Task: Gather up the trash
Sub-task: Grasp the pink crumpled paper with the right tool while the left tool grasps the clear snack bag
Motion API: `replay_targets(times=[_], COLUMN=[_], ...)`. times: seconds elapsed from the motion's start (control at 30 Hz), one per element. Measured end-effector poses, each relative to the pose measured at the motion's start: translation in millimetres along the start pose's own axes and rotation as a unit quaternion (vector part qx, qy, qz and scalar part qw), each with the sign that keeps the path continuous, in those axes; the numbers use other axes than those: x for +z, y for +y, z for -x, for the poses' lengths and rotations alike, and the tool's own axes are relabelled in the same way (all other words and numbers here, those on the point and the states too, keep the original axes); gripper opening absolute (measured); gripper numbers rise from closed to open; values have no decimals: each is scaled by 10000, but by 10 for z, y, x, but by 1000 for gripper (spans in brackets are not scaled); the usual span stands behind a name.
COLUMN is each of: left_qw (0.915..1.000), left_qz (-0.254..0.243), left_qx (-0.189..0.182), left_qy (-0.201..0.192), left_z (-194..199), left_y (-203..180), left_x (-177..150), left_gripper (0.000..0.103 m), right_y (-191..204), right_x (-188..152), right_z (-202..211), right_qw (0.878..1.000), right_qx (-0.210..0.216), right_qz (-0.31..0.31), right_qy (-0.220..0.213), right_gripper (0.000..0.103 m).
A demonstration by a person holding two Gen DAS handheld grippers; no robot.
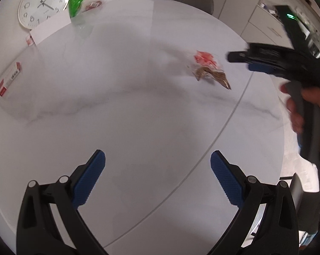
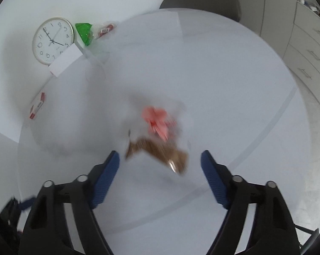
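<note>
Table: the round white marbled table [image 1: 138, 89] fills most of both of your wrist views; a thin seam curves across its right part.
Chair: a grey chair back [image 2: 200, 3] stands past the far rim, at about 12 o'clock in both views.
Cabinets: pale drawer fronts [image 2: 308, 51] sit off the table at 2 o'clock in your right wrist view.
Clock: a white round clock [image 1: 43, 2] lies at 10 o'clock on the far left of the table, with a white card [image 1: 50, 30] over its lower edge.
Right claw: your right gripper [image 2: 160, 170] hangs above the table with its blue pads apart and nothing pressed between them; the trash lies just ahead of the tips, between their lines. In your left wrist view it shows at 3 o'clock, blurred, with your hand [image 1: 304, 110] round the handle.
Left claw: your left gripper [image 1: 157, 170] is spread wide over bare tabletop and has hold of nothing.
Trash: the crumpled wrapper [image 1: 211, 70], red-pink above and brown below, lies on the table at 2 o'clock in your left view, left of the right gripper's tips; whether they touch it you cannot tell through the blur.
Green bag: a green bag [image 2: 83, 31] lies just right of the clock, at 11 o'clock.
Red-and-white box: a small box [image 1: 10, 78] lies near the left rim at 9 o'clock.
</note>
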State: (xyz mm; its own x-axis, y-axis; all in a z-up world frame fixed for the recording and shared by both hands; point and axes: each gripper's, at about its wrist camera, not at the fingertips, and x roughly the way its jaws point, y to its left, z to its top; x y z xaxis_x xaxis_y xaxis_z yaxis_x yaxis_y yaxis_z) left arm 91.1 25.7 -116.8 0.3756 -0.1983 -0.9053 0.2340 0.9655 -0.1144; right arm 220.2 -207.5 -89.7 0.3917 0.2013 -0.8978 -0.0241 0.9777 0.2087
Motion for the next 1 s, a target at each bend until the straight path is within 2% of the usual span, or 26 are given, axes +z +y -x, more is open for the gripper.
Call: replay_targets(times=[0.07,0.2,0.27,0.3,0.53,0.6,0.73,0.8,0.87,0.93,0.97,1.0], left_qw=[10000,9998,9997,9997,9997,9998,9963,9906,9813,9646,9467,9332], left_qz=[67,174,201,217,171,-45,-826,-1330,-1867,-2558,-3139,-3511], left_qx=[-28,-84,-89,-86,-136,-168,-208,-250,-380,-567,-681,-737], left_qy=[11,44,64,71,57,2,-122,-201,-275,-290,-250,-206], left_z=[-45,-117,-167,-184,-285,-302,-357,-414,-479,-556,-621,-662], left_y=[68,144,184,194,188,131,-46,-156,-274,-422,-531,-621], left_x=[45,101,139,148,254,312,501,643,794,936,1031,1102], left_gripper=[95,95,95,95,95,95,95,95,95,95,95,95], right_y=[95,204,209,195,110,60,-54,-161,-268,-380,-462,-519], right_x=[139,238,249,242,218,218,185,118,50,-58,-137,-213], right_z=[-257,-594,-725,-769,-740,-657,-357,-142,11,160,242,302], right_qw=[9998,9986,9974,9971,9982,9990,9997,9994,9991,9988,9984,9979], right_qx=[-43,-222,-361,-382,-276,-152,206,274,252,204,162,120], right_qz=[111,319,390,394,340,245,-68,-225,-324,-440,-543,-624], right_qy=[156,366,480,520,400,334,126,-6,-76,-104,-89,-81], right_gripper=[62,52,36,31,27,27,27,27,27,27,27,27])
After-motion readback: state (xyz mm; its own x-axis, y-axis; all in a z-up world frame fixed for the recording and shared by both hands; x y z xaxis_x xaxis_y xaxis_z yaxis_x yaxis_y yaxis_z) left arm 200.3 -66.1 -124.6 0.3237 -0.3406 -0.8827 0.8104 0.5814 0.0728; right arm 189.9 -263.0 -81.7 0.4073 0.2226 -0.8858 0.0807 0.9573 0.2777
